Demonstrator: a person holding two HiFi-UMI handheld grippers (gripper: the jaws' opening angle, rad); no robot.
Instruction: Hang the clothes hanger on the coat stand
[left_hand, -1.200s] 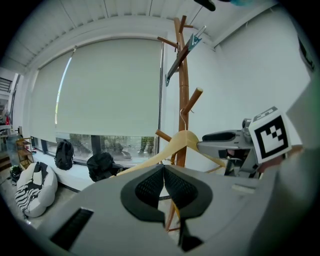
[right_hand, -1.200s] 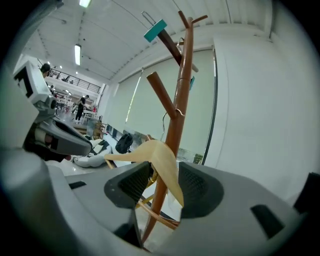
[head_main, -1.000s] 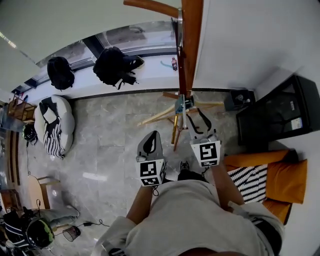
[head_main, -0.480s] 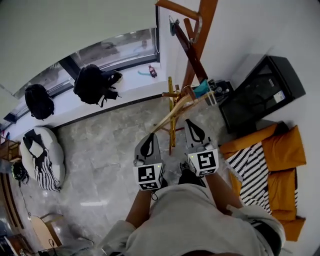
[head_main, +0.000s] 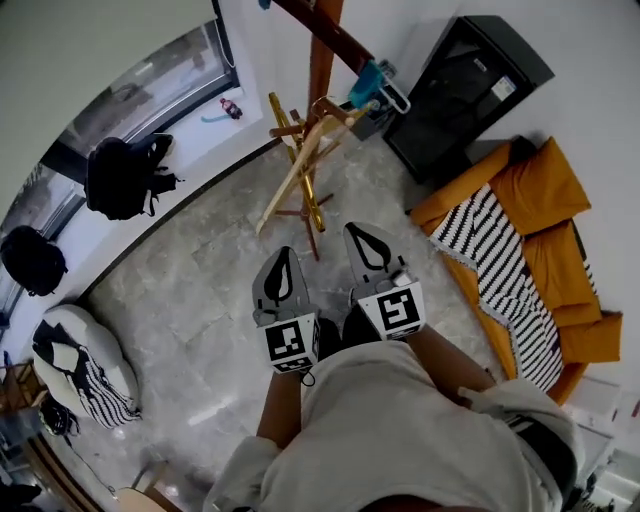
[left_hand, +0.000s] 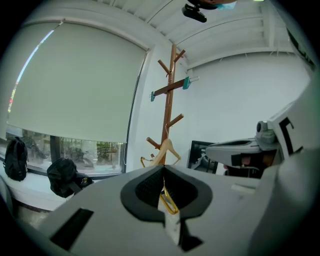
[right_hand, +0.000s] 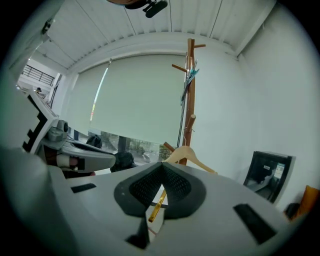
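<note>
The wooden coat stand (head_main: 319, 62) rises at the top of the head view. A pale wooden clothes hanger (head_main: 297, 168) hangs from one of its lower pegs, beside a gold-coloured piece. The hanger also shows in the left gripper view (left_hand: 163, 151) and the right gripper view (right_hand: 189, 155), well beyond the jaws. My left gripper (head_main: 279, 262) and right gripper (head_main: 365, 238) are side by side in front of my body, short of the stand. Both are shut with nothing between the jaws. Teal clips (head_main: 367, 86) sit on the stand's cross arm.
A black cabinet (head_main: 462, 88) stands right of the stand. An orange sofa with a striped blanket (head_main: 540, 205) lines the right wall. Dark backpacks (head_main: 122, 177) lie on the window sill at left, a beanbag (head_main: 78, 368) below them. Grey tiled floor (head_main: 200, 290) lies in between.
The right gripper's jaws, open at the hanger by the stand a second ago, have shut. Both grippers have drawn back from the stand, and the view has swung toward the sofa.
</note>
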